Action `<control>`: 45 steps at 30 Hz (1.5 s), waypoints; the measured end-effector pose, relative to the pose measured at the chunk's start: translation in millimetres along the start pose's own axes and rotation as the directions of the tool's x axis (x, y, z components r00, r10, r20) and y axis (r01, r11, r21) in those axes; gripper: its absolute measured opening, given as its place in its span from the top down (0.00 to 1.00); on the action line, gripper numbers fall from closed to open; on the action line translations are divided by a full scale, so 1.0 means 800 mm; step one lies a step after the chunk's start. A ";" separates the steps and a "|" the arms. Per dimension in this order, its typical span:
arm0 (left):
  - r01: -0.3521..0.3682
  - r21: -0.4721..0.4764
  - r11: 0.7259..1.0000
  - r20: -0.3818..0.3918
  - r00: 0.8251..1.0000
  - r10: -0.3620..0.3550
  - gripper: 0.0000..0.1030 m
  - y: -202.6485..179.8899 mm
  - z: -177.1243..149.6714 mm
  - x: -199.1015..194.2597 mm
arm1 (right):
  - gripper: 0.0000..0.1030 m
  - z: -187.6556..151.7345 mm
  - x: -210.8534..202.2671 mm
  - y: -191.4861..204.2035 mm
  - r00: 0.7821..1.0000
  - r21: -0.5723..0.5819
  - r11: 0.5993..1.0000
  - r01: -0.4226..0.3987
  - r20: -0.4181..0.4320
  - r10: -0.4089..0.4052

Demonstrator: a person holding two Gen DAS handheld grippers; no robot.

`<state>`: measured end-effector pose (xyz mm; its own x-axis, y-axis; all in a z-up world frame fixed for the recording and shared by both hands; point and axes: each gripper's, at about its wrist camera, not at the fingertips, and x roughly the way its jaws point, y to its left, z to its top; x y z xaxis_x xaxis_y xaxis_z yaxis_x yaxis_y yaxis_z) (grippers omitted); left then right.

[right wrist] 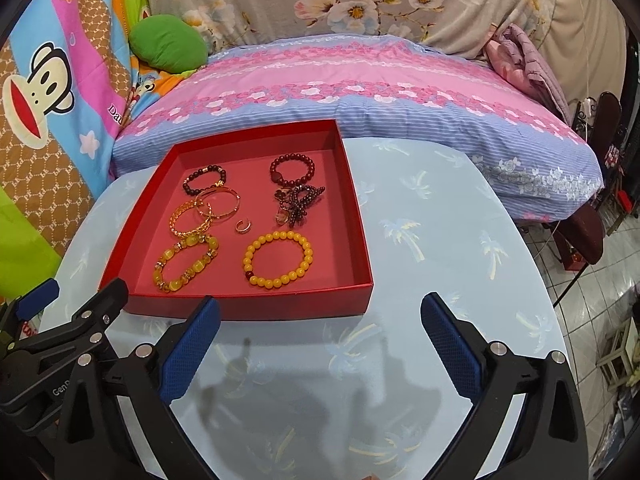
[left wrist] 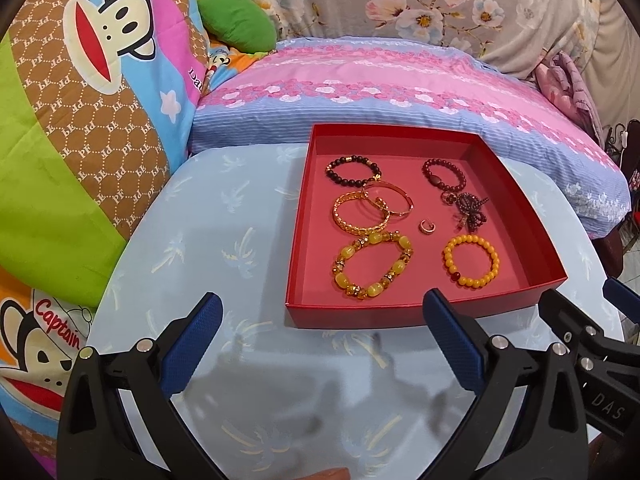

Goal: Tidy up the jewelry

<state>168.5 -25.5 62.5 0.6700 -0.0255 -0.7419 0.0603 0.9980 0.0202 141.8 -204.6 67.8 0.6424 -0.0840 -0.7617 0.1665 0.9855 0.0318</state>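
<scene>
While hovering over the pale blue tabletop [left wrist: 224, 216], both claws spread wide, nothing between the blue pads. Left claw [left wrist: 322, 344] just short of the red tray [left wrist: 352, 316], near rim directly ahead of its right pad [left wrist: 452, 344], tray body ahead and to the right. Right claw [right wrist: 320, 344] also just short of the tray, near rim past its left pad [right wrist: 192, 348], tray ahead and to the left. Claws side by side, close together, each showing at the edge of the other's view.

Inside the tray, all apart from both claws:
- nearest row: chunky yellow bracelet [left wrist: 372, 266] on the left, orange bead bracelet [left wrist: 472, 260] on the right.
- middle: gold bangles [left wrist: 370, 206], overlapping one another; small ring [left wrist: 426, 226] lying alone just right of them; dark bead tangle [left wrist: 468, 206] further right.
- far row: black bead bracelet [left wrist: 352, 170] on the left, touching the bangles; maroon bracelet [left wrist: 442, 174] on the right, just above the tangle.

Beyond the tray, farthest from the claws, pink-and-blue pillow [left wrist: 380, 80]; green cushion [left wrist: 236, 24] and monkey-print blanket [left wrist: 92, 80] off to the left.
</scene>
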 end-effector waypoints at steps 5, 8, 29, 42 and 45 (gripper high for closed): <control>0.002 -0.004 1.000 -0.002 1.000 -0.002 0.07 0.001 0.001 0.001 | 0.06 0.001 0.000 -0.003 1.000 0.011 1.000 0.009 0.003 -0.009; 0.002 -0.010 1.000 -0.003 1.000 -0.003 0.07 0.003 0.000 0.001 | 0.06 0.001 -0.001 -0.004 1.000 0.013 1.000 0.005 0.002 -0.005; 0.008 -0.017 1.000 0.002 1.000 -0.008 0.07 0.000 0.000 0.000 | 0.06 -0.001 -0.001 -0.002 1.000 0.010 1.000 0.003 -0.003 -0.003; 0.002 -0.005 1.000 -0.004 1.000 -0.002 0.07 -0.001 0.001 0.002 | 0.06 -0.003 0.000 -0.001 1.000 0.010 1.000 0.005 -0.004 -0.005; 0.002 -0.003 1.000 -0.004 1.000 -0.002 0.07 -0.001 0.001 0.002 | 0.06 -0.004 0.001 -0.002 1.000 0.011 1.000 0.006 -0.007 -0.005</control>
<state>170.2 -26.6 62.0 0.6666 -0.0271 -0.7449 0.0594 0.9981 0.0168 139.4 -206.0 64.9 0.6365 -0.0884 -0.7662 0.1781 0.9834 0.0345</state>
